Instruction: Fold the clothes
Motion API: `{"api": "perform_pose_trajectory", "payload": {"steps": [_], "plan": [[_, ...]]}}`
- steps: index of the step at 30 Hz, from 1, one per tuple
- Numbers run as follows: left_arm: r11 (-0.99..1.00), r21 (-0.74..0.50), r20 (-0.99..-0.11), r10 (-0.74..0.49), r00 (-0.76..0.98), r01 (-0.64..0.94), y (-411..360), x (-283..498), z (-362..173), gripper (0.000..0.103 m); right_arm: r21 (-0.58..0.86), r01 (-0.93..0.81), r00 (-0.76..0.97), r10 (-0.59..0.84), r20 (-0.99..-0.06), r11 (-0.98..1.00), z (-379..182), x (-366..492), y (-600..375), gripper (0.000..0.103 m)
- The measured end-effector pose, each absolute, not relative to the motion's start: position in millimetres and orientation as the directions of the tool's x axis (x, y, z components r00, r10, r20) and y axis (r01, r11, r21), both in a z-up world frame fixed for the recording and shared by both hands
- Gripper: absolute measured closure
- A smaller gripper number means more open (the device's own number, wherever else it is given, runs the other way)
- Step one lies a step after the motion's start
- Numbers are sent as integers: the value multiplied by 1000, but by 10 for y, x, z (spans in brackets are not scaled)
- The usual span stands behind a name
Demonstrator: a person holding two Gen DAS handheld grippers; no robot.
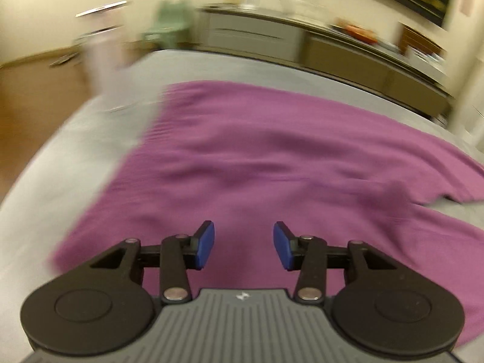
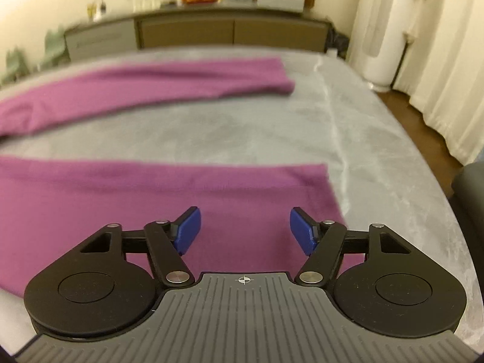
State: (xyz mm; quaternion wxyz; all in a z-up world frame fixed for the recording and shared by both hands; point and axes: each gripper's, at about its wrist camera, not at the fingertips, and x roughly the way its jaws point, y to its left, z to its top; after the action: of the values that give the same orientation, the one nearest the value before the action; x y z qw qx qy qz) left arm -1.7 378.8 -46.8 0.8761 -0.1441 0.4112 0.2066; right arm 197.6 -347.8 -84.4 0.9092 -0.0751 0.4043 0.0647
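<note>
Purple trousers (image 1: 257, 151) lie spread flat on a grey bed (image 1: 45, 181). The left wrist view shows their wide upper part, blurred by motion. My left gripper (image 1: 243, 246) hovers over the near edge of that part, open, with nothing between its blue pads (image 1: 205, 242). In the right wrist view the two legs run from left to right: the far leg (image 2: 169, 84) and the near leg (image 2: 151, 193), with grey bed (image 2: 211, 133) between them. My right gripper (image 2: 245, 231) is open above the near leg's cuff end, holding nothing.
A low cabinet (image 2: 196, 33) with small items on top runs along the far wall. A white tall appliance (image 2: 381, 39) and curtains (image 2: 447, 75) stand at the right. Wooden floor (image 1: 27, 99) lies left of the bed. A green chair (image 1: 169, 24) stands near the wall.
</note>
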Motion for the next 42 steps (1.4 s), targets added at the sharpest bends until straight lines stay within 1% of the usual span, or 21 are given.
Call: {"api": "perform_pose_trajectory", "payload": {"steps": [1, 3, 5, 7, 9, 10, 11, 13, 14, 16, 19, 21, 23, 29, 34, 35, 36, 37, 38, 39, 42], "plan": [[845, -66, -786, 283, 549, -531, 3921, -108, -483, 59, -82, -142, 659, 32, -751, 986, -849, 2027, -3523, 25], [802, -62, -799, 317, 511, -595, 4124, -241, -531, 59, -119, -85, 668, -32, -744, 989, -812, 2064, -3541, 34], [759, -53, -811, 347, 472, -649, 4273, -344, -604, 59, -133, -120, 687, -14, -726, 984, -709, 1977, -3395, 35], [751, -69, -808, 343, 478, -657, 4318, -398, -649, 62, -63, -214, 686, 105, -720, 975, -642, 1849, -3227, 33], [751, -66, -804, 349, 480, -657, 4303, -401, -639, 62, -65, -250, 657, 120, -744, 966, -715, 1810, -3133, 32], [756, -65, -799, 352, 488, -652, 4271, -383, -607, 61, -92, -238, 643, 86, -761, 967, -790, 1826, -3120, 32], [769, -88, -790, 333, 515, -633, 4232, -368, -555, 61, -85, -218, 638, 76, -766, 972, -817, 1857, -3164, 24], [795, -134, -770, 293, 567, -592, 4154, -339, -449, 60, -45, -182, 627, 81, -775, 982, -812, 1936, -3279, 26], [806, -154, -759, 273, 591, -571, 4111, -318, -395, 59, -37, -168, 629, 78, -774, 985, -770, 1975, -3322, 30], [835, -171, -736, 245, 631, -523, 3962, -180, -259, 58, 5, -133, 655, 92, -750, 991, -610, 2099, -3397, 30], [876, -193, -702, 191, 686, -441, 3713, 48, -70, 57, 94, -132, 683, 160, -713, 987, -367, 2458, -3445, 27], [902, -209, -680, 144, 719, -379, 3521, 221, 37, 53, 83, -131, 696, 151, -702, 988, -266, 2816, -3402, 23], [915, -219, -674, 109, 731, -338, 3376, 359, 69, 52, 65, -121, 702, 131, -700, 991, -199, 3227, -3368, 22], [936, -242, -677, 25, 736, -255, 3061, 729, 56, 51, 80, -97, 670, 125, -732, 992, -511, 4099, -3398, 20], [914, -319, -693, -44, 720, -252, 2996, 1012, -80, 51, 93, -78, 640, 121, -759, 993, -785, 4815, -3426, 20], [908, -336, -693, -58, 718, -251, 2978, 1081, -111, 51, 96, -74, 633, 121, -764, 993, -840, 4958, -3432, 22], [904, -345, -695, -66, 716, -252, 2948, 1154, -140, 51, 88, -93, 640, 127, -758, 992, -847, 4998, -3396, 27], [900, -354, -697, -74, 713, -253, 2916, 1225, -168, 51, 76, -118, 650, 135, -748, 990, -842, 5013, -3351, 37], [897, -359, -700, -75, 710, -258, 2873, 1289, -188, 51, 88, -160, 648, 172, -742, 983, -817, 5000, -3315, 83], [897, -362, -700, -82, 709, -253, 2817, 1357, -197, 51, 100, -195, 649, 205, -732, 976, -771, 4957, -3282, 99], [895, -381, -697, -114, 708, -231, 2609, 1551, -193, 51, 88, -328, 675, 298, -675, 941, -485, 4561, -3245, 99]]}}
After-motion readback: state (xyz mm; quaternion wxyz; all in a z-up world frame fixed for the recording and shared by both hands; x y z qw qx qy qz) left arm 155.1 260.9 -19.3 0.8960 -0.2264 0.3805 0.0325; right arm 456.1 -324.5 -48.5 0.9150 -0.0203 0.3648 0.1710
